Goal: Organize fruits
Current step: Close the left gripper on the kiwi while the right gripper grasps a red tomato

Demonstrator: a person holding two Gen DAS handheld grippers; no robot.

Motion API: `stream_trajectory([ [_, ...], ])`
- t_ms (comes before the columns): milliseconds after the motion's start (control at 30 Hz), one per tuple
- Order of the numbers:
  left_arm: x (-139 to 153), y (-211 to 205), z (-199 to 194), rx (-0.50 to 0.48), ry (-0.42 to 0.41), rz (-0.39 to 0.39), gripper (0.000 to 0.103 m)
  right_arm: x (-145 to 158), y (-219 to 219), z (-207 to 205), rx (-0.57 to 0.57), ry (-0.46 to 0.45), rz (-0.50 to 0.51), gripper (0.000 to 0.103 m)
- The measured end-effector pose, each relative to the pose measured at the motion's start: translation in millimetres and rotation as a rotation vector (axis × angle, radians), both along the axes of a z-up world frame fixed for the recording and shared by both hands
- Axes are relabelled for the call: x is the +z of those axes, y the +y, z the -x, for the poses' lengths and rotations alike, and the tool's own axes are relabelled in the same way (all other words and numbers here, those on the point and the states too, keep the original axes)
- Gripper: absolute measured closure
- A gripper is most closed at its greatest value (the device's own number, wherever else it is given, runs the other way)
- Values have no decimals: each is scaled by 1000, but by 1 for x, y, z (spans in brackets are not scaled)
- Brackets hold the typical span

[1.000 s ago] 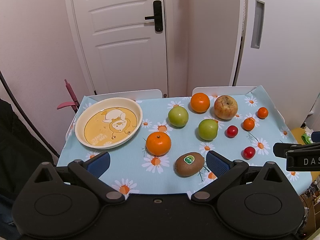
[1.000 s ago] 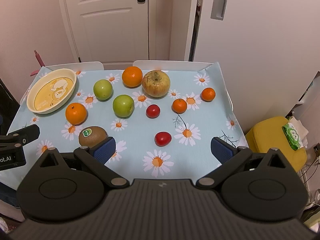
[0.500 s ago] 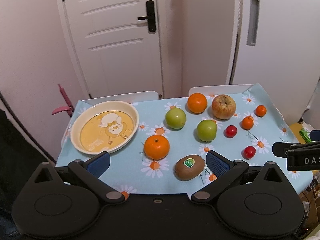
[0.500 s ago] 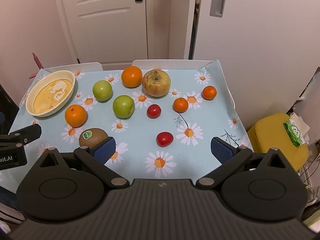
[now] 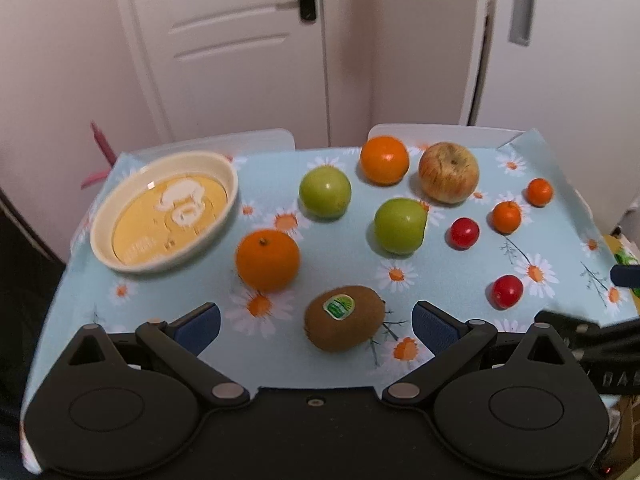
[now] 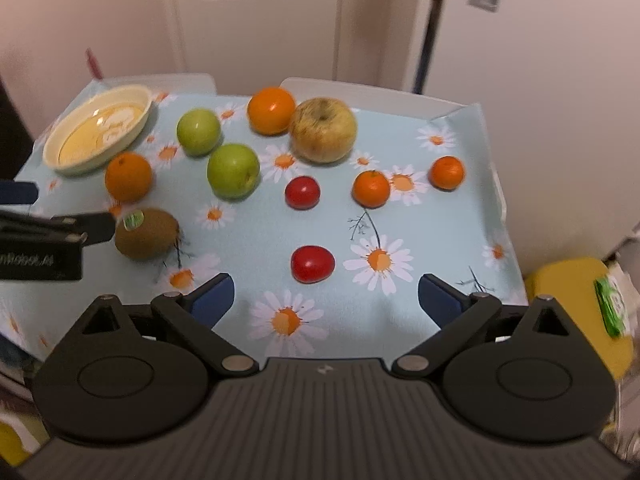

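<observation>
Fruit lies loose on the daisy tablecloth (image 5: 160,292). A kiwi (image 5: 344,323) sits between the open jaws of my left gripper (image 5: 316,326). An orange (image 5: 267,260) is just beyond it, near the empty cream dish (image 5: 164,210) at the left. Two green apples (image 5: 325,193) (image 5: 400,225), a second orange (image 5: 384,159) and a large apple (image 5: 449,172) lie further back. My right gripper (image 6: 326,300) is open, just short of a red tomato (image 6: 312,263). Another tomato (image 6: 302,192) and two small tangerines (image 6: 370,188) (image 6: 447,172) lie beyond.
White chair backs (image 5: 440,136) stand against the table's far edge, with a white door (image 5: 224,40) and walls behind. A yellow stool (image 6: 576,300) with a green packet stands off the table's right side. A pink handle (image 5: 98,148) pokes up at the far left.
Both grippers have moved forward and lower toward the table. The kiwi now lies between the left jaws, and the near tomato is closer to the right jaws. No fruit has moved.
</observation>
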State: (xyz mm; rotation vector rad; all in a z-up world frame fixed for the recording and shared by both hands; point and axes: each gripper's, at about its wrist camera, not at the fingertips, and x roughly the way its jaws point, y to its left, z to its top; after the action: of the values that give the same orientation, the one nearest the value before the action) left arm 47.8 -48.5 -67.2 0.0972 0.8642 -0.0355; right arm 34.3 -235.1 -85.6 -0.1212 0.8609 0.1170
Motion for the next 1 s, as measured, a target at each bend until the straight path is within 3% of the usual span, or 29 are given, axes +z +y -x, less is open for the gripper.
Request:
stream_trajectory([
  [333,-37,-29,-22,154,33,6,3,-33,-17,-22,134,13,-17,1],
  [467,-47,-33,-29,204,30,-4,4,-41,-18,-31,156,20,-31,9],
  [567,-53,-35,-34,233,34,-2,15,-44,-17,-34,167,20,-36,13],
  [767,-62,-37,-39,263,49,1,16,-50,-14,-39,187,26,-42,20],
  [867,-65,-37,-41,272,61,2,30,-53,-13,-41,191,30,-45,23],
  [1000,-65,-36,-41,273,57,1,32,-54,-12,-43,196,32,-47,27],
])
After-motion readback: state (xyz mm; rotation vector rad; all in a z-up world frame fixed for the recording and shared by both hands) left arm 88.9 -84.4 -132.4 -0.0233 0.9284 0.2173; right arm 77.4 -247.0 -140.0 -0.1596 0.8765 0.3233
